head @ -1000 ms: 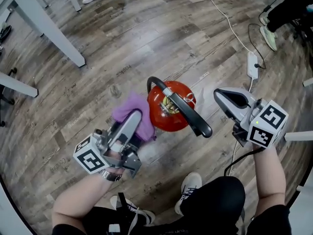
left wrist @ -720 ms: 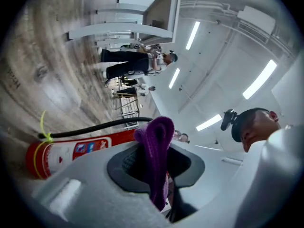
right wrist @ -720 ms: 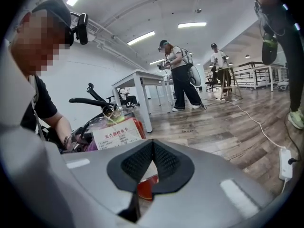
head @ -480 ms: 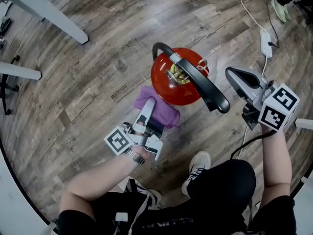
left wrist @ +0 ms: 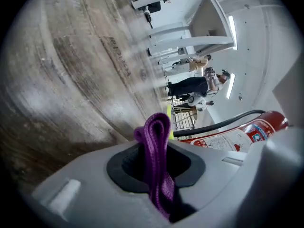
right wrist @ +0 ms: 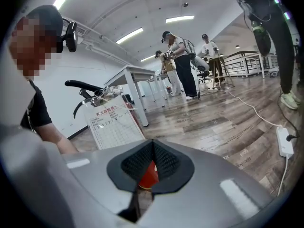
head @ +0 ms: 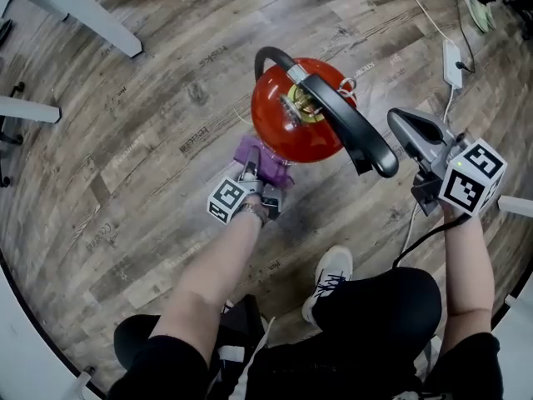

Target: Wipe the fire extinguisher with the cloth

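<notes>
- Fire extinguisher (head: 296, 119): one, red, upright on the wooden floor (head: 150, 140) in front of our feet. A black handle (head: 354, 136) lies across its top and a black hose (head: 265, 57) curves off the far side. In the right gripper view a white paper tag (right wrist: 114, 122) hangs on it.
- Cloth (head: 265, 157): one, purple, bunched low down on the near-left side of the fire extinguisher, close to its base. From overhead its edge meets the red body; we cannot confirm that it presses on it.
- Left gripper (head: 250, 173): jaws almost together, pinching a folded ridge of the cloth that stands up between the pads. The gripper is held low, near the floor, just beside the fire extinguisher.
- Right gripper (head: 398, 122): jaws fully together with nothing in them. Only the red of the fire extinguisher shows past the slit. It is held to the right of the handle, apart from it.
- Power strip (head: 454, 63): one, white, with its cable, on the floor well to the right; no part in the job.
- Progress, as we judge it: the cloth is in hand and brought to the lower body, so wiping appears to be under way on that side.
- Nothing on the red surface tells us which parts are already clean.
- We count the far side, the right side, the domed top and the handle as remaining.
</notes>
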